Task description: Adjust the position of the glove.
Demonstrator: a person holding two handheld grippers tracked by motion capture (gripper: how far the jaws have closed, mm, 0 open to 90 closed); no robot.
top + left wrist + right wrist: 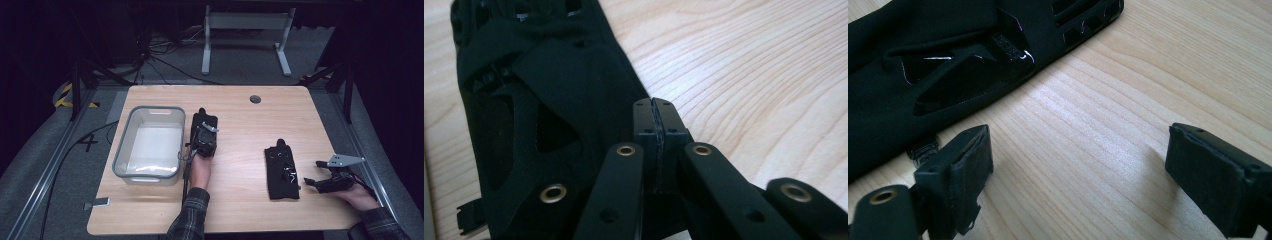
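Between the left gripper's pressed-together fingers sits nothing; black glove lies just beside. Right gripper fingers gape apart; glove could stay behind

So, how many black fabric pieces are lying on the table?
2. One black fabric piece lies just right of the grey bin, under the left gripper, whose jaws are shut. The other lies toward the table's right side, left of the open right gripper.
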